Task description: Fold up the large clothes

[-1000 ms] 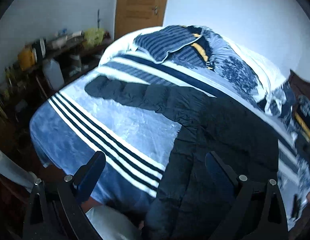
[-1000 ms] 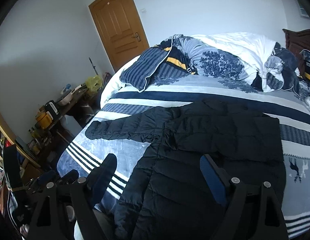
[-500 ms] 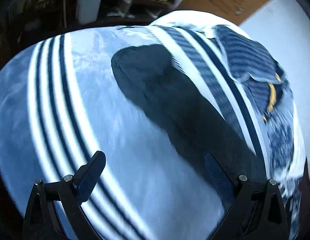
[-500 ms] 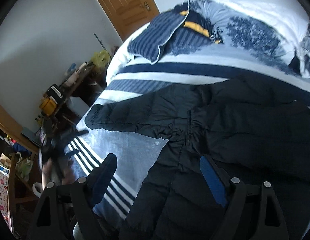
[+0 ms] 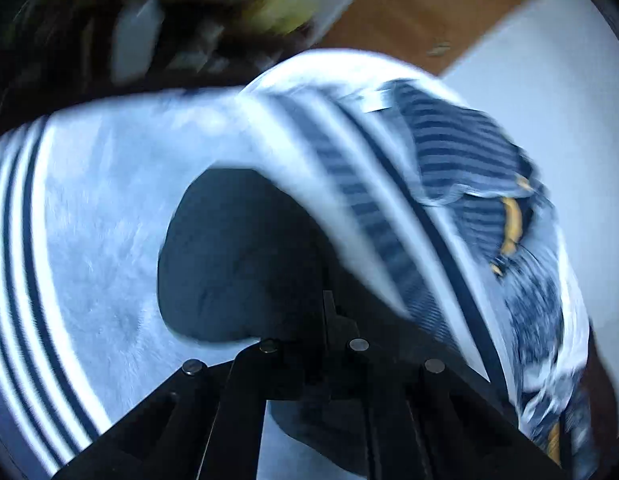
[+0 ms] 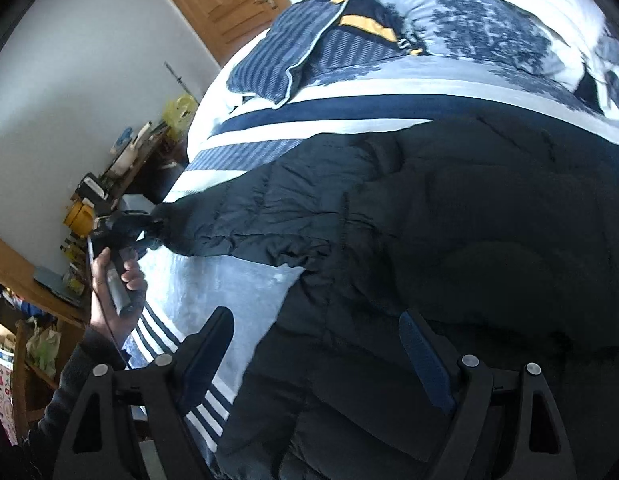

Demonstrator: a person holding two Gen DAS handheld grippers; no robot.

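- The black puffer jacket [image 6: 449,240] lies spread on the bed, its body open and flat, with one sleeve [image 6: 249,216] stretched out toward the bed's left side.
- The sleeve's cuff [image 5: 237,256] sits between the fingers of the left gripper [image 5: 329,320], which are clenched on it; the right wrist view shows that gripper [image 6: 149,232] right at the cuff's tip, held in the person's hand [image 6: 113,280].
- The right gripper [image 6: 317,344] hovers over the jacket's lower body with its fingers [image 6: 425,356] spread wide apart, gripping nothing.
- Progress, as I judge it: the fold has barely begun. No part of the jacket appears doubled over yet; only the sleeve has been grasped, likely to bring it across the chest.
- Left to do, by my reading: fold this sleeve in, deal with the other sleeve, which I cannot make out, then fold the body.
- Under the jacket is a blue and white striped blanket [image 6: 229,280]; rumpled bedding [image 6: 449,28] is piled at the far end, and a wooden door [image 6: 225,4] stands beyond.
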